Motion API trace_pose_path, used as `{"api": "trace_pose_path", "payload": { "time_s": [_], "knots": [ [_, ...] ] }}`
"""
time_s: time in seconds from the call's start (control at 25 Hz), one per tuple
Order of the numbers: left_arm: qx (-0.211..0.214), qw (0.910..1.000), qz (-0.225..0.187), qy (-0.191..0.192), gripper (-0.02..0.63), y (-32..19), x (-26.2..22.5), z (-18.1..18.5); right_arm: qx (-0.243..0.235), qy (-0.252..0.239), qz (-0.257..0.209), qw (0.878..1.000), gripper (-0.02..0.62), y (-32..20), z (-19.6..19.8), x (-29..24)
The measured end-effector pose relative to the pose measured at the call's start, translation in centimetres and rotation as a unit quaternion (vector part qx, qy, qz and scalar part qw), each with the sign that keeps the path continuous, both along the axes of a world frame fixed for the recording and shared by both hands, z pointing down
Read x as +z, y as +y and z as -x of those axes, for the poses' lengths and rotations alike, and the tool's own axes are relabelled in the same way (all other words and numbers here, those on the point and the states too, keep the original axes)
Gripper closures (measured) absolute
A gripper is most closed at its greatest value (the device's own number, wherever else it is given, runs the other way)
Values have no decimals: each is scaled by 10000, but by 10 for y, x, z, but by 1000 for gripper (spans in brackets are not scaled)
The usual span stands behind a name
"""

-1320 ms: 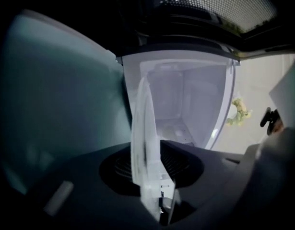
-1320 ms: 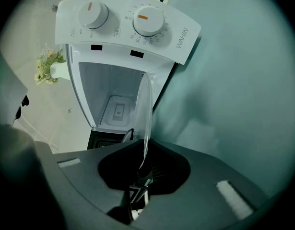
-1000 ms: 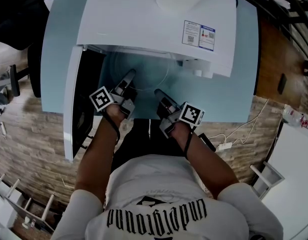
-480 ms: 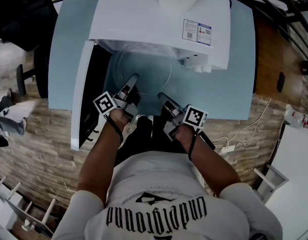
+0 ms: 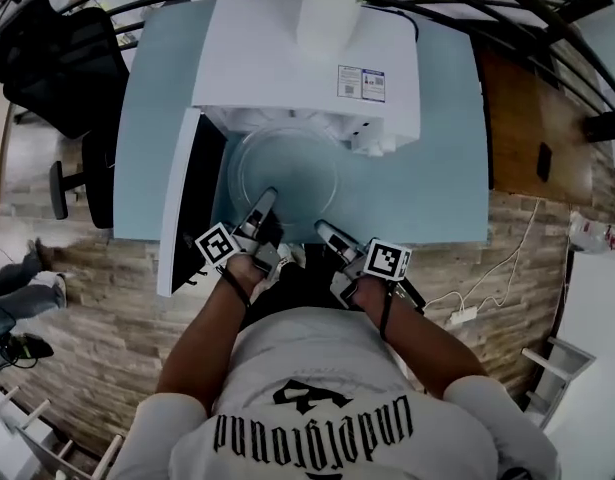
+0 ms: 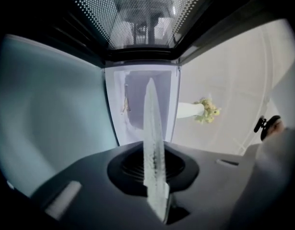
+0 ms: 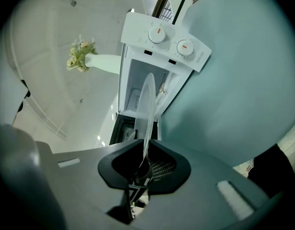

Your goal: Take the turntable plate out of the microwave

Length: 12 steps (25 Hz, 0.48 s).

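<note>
The clear glass turntable plate [image 5: 287, 163] hangs level just in front of the white microwave [image 5: 307, 63], over the blue table [image 5: 442, 158]. My left gripper [image 5: 266, 200] is shut on its near left rim and my right gripper [image 5: 323, 229] on its near right rim. In the left gripper view the plate [image 6: 152, 128] runs edge-on out of the left gripper [image 6: 156, 181], towards the open cavity. The right gripper view shows the plate [image 7: 147, 107] edge-on, its rim pinched in the right gripper [image 7: 141, 169], below the microwave's two knobs [image 7: 171, 40].
The microwave door [image 5: 187, 203] stands open to the left, beyond the table's near edge. A white vase [image 5: 327, 8] stands on the microwave. A black office chair [image 5: 67, 63] is at the far left, and a power strip [image 5: 465, 315] lies on the floor.
Both grippers have drawn back towards me with the plate. It was half under the microwave's top a second ago and now sits wholly outside the cavity.
</note>
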<state>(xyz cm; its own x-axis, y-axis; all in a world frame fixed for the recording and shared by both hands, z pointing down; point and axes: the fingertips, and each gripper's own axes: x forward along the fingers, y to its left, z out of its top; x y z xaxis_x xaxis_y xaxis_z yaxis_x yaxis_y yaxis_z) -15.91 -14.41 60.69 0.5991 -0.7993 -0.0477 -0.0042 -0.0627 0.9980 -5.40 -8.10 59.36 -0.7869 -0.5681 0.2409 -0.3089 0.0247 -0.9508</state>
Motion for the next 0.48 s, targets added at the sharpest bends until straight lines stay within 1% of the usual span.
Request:
{"api": "trace_pose_path", "payload": {
  "time_s": [0.16,0.36,0.48],
  "knots": [
    [26,10000,-82,4,529,10,-14,-4,-72,-83,-265,9996,561,7,0,-19],
    [20,9997,-229,-79,529,21,-27,-6,-175,-77,-297,9994,561,20,-5,-28],
    [-66,9997,-237,-82,529,27,-37,-14,-188,-81,-203,9996,560,26,-16,-32]
  ]
}}
